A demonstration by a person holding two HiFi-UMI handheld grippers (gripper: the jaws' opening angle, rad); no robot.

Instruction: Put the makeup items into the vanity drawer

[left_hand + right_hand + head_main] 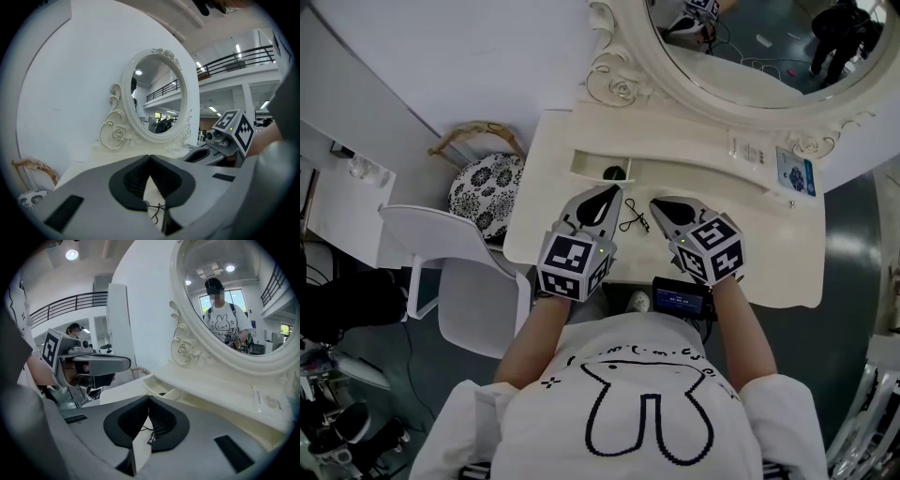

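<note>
Left tool [614, 190] and right tool [657, 202], both closed empty, flank a thin black wiry tangle [633, 223].

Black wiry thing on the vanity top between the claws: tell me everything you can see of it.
The black wiry thing is thin, dark and tangled into a few small loops, like fine cord or wire; what it is I cannot tell. It lies flat on the cream vanity top, in the gap between the left claw and the right claw, both shut. Neither claw appears to touch it.
</note>
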